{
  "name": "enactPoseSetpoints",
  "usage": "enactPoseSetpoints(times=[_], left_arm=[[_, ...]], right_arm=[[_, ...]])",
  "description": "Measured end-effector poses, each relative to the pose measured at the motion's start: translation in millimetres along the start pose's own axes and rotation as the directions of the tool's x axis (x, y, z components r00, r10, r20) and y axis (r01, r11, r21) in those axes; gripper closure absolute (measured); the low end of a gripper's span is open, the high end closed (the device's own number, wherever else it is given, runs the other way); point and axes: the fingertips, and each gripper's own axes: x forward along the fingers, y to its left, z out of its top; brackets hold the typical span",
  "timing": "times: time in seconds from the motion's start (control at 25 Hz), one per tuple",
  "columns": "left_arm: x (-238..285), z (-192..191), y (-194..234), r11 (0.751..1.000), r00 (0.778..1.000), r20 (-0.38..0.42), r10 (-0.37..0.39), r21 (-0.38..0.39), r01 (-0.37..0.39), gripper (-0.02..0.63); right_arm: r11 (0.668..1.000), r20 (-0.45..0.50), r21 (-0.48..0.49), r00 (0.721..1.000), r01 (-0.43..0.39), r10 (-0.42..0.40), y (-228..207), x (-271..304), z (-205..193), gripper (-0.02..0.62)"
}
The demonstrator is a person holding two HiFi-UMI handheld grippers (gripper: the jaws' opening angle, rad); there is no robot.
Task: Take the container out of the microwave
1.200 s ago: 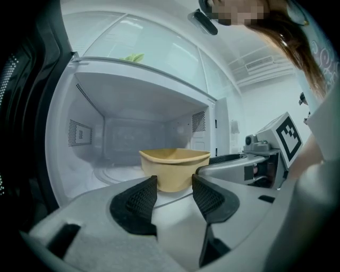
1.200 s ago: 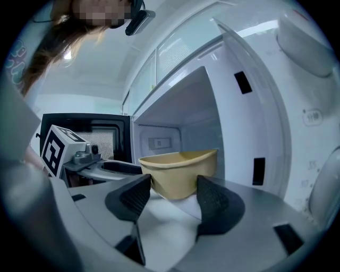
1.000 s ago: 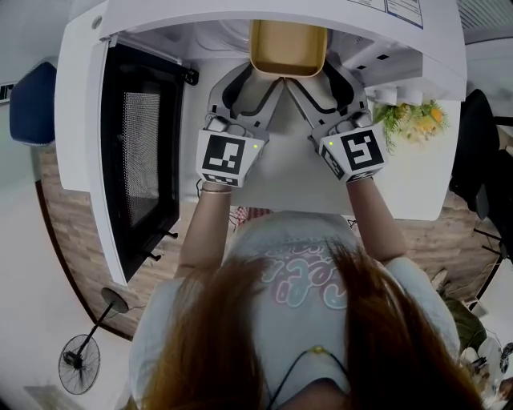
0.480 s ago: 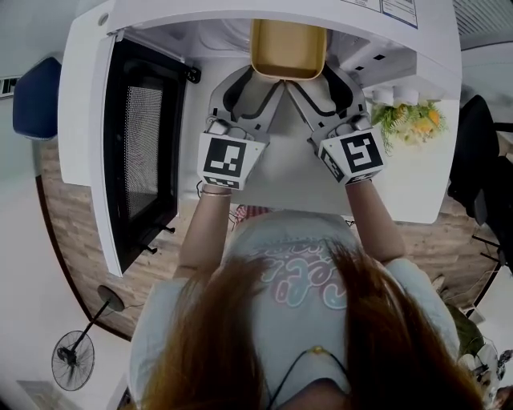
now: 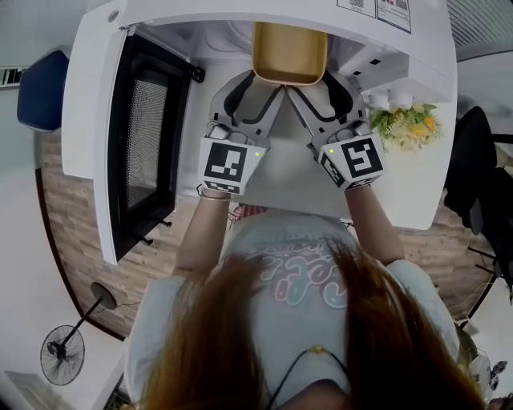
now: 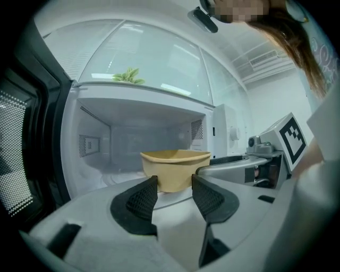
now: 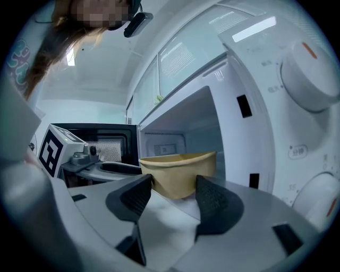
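A: Where is the container being kept?

B: Inside the microwave, near the mouth. The door is already open.

A: Is it being gripped?

B: Not yet, it seems. The left gripper and right gripper are being held wide apart, the container just beyond both, nothing clamped. 2 steps are being left: grasping and withdrawing.

Tan container, white microwave (door window black, dotted mesh), grey left gripper, black-and-white marker cube.
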Motion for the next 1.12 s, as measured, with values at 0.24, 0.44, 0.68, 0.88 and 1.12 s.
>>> enactPoseSetpoints(times=[0.24,0.44,0.68,0.88,1.12], left_arm=[[-5.8,4.4,-3.5,1.0,1.0,-0.005,0.015,-0.001,-0.015,0.407],[-11.0,7.9,-6.3,0.999,0.999,0.002,0.032,-0.003,-0.032,0.407],[-18.4,11.7,-11.1,0.999,0.999,0.007,0.038,-0.003,-0.038,0.407],[-25.7,20.0,-14.3,0.999,0.999,0.019,0.048,-0.003,-0.048,0.407],[-31.9,23.6,-16.0,0.998,0.998,0.023,0.058,0.01,-0.059,0.407]], right_arm=[[1.0,0.007,0.005,1.0,-0.016,0.016,3.8,-4.7,4.2,0.345],[0.999,0.013,0.004,0.999,-0.037,0.037,7.0,-8.2,7.8,0.345],[0.999,0.022,-0.001,0.999,-0.046,0.046,12.5,-14.7,11.6,0.345],[0.998,0.039,0.004,0.998,-0.059,0.058,17.6,-19.9,18.1,0.345],[0.997,0.05,0.001,0.996,-0.074,0.073,22.1,-22.9,22.0,0.345]])
